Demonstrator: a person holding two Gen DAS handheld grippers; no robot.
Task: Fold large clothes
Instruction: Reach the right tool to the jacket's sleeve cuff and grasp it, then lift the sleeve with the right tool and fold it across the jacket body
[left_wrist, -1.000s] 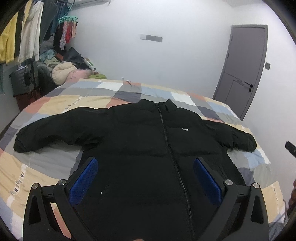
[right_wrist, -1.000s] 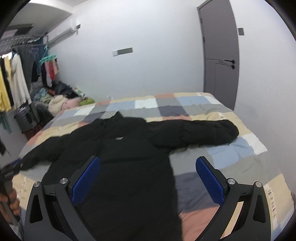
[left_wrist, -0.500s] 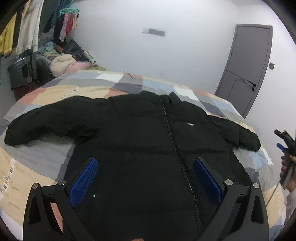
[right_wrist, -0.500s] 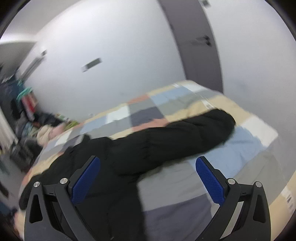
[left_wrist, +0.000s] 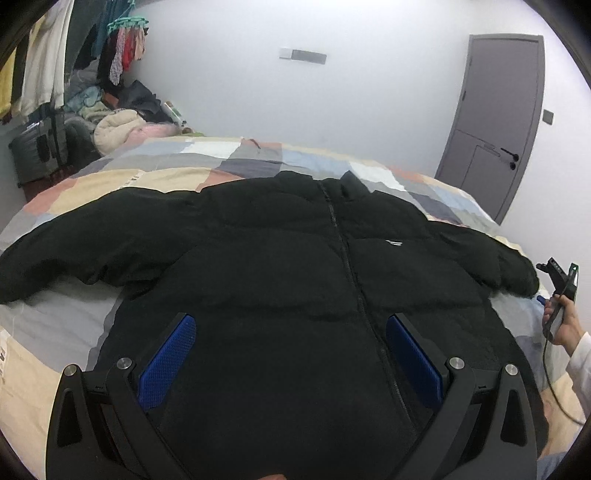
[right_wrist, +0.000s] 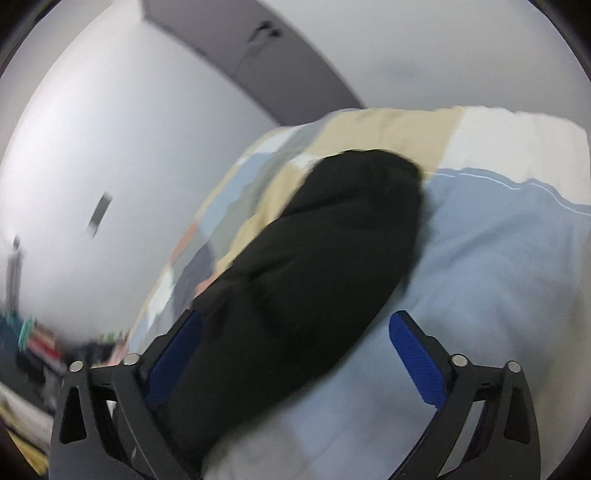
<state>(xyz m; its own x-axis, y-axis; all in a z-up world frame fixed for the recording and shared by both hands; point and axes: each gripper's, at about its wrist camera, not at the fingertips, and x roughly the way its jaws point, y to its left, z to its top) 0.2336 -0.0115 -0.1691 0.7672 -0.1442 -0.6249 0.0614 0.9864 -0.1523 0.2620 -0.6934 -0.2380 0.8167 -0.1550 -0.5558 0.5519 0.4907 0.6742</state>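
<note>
Black quilted puffer jacket (left_wrist: 295, 266) lies spread on patchwork bedding (left_wrist: 159, 177); both hand-held grippers (left_wrist: 291, 354) (right_wrist: 295, 350) gape wide, blue-padded.

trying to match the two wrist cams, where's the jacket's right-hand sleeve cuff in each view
Left wrist view: the sleeve cuff lies at the far right edge, just beside the right gripper coming in.
Right wrist view: the same cuff sits upper centre, the sleeve running down between the open fingers.
Shared landmark: the grey door.
</note>
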